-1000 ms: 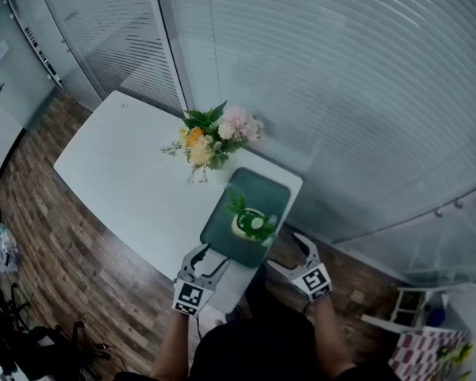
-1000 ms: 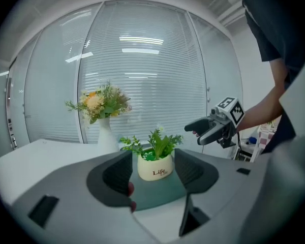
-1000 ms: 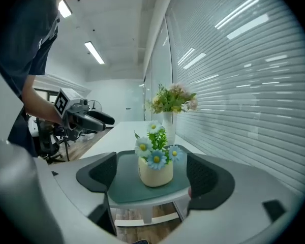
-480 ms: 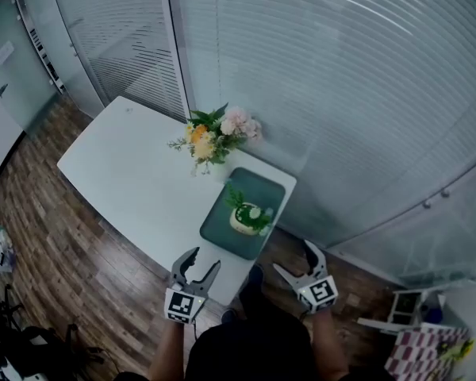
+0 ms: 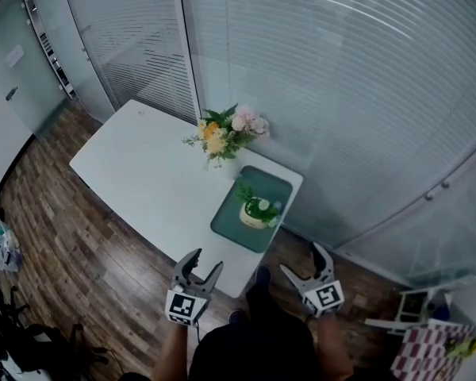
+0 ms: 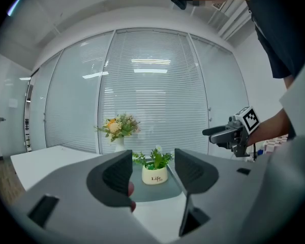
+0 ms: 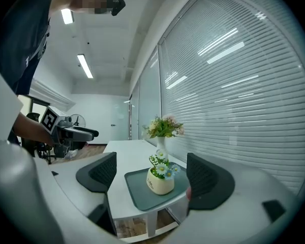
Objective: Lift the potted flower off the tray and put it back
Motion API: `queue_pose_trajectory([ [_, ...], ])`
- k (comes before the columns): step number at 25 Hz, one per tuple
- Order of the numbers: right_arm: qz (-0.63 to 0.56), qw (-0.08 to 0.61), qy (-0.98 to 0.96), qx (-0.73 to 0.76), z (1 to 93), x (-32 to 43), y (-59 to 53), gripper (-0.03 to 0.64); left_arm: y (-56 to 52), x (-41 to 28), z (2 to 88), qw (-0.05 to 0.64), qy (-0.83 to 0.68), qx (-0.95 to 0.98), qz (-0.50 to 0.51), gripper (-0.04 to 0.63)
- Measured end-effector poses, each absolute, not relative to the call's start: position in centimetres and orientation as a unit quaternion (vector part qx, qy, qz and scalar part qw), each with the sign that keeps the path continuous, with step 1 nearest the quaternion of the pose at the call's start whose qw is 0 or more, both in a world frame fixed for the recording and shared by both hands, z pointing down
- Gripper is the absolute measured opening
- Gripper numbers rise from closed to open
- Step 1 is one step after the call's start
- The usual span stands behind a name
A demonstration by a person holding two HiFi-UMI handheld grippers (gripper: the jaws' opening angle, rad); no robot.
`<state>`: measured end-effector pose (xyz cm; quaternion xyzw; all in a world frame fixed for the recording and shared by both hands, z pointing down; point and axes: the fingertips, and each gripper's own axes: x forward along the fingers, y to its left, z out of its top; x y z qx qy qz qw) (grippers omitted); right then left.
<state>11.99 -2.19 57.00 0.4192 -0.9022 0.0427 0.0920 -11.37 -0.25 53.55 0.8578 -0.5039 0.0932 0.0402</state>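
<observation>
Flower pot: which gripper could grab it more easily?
Probably the right gripper: it is open, and the pot shows centred between its jaws and looks nearer. The left gripper, also open, sees it smaller and farther off.

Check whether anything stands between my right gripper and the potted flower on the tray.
Nothing visible does. The right gripper, jaws open, faces the potted flower directly; the bouquet stands beyond the tray.
</observation>
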Motion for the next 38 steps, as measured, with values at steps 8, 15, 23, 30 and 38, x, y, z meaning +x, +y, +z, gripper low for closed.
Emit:
queue_pose_trajectory([
  [8, 0.024, 0.109, -0.901, 0.42, 55.7, 11.2, -0.2, 0.394, 1.6, -13.0, 51.5, 0.046, -0.511, 0.856, 0.065, 0.262],
  [15, 0.002, 0.069, -0.889, 0.453, 52.2, 11.5, 2.5, 0.393, 4.1, -13.9, 50.4, 0.043, -0.507, 0.859, 0.051, 0.262],
  [23, -0.007, 0.058, -0.878, 0.475, 50.3, 12.6, 4.8, 0.393, 6.1, -12.5, 48.9, 0.035, -0.489, 0.871, 0.042, 0.262],
  [30, -0.001, 0.039, -0.882, 0.47, 49.8, 13.5, 4.1, 0.393, 5.9, -11.8, 48.0, 0.034, -0.498, 0.866, 0.032, 0.262],
  [38, 0.008, 0.029, -0.865, 0.501, 49.5, 16.1, 3.3, 0.095, 6.0, -9.3, 47.5, 0.024, -0.509, 0.859, 0.04, 0.075],
])
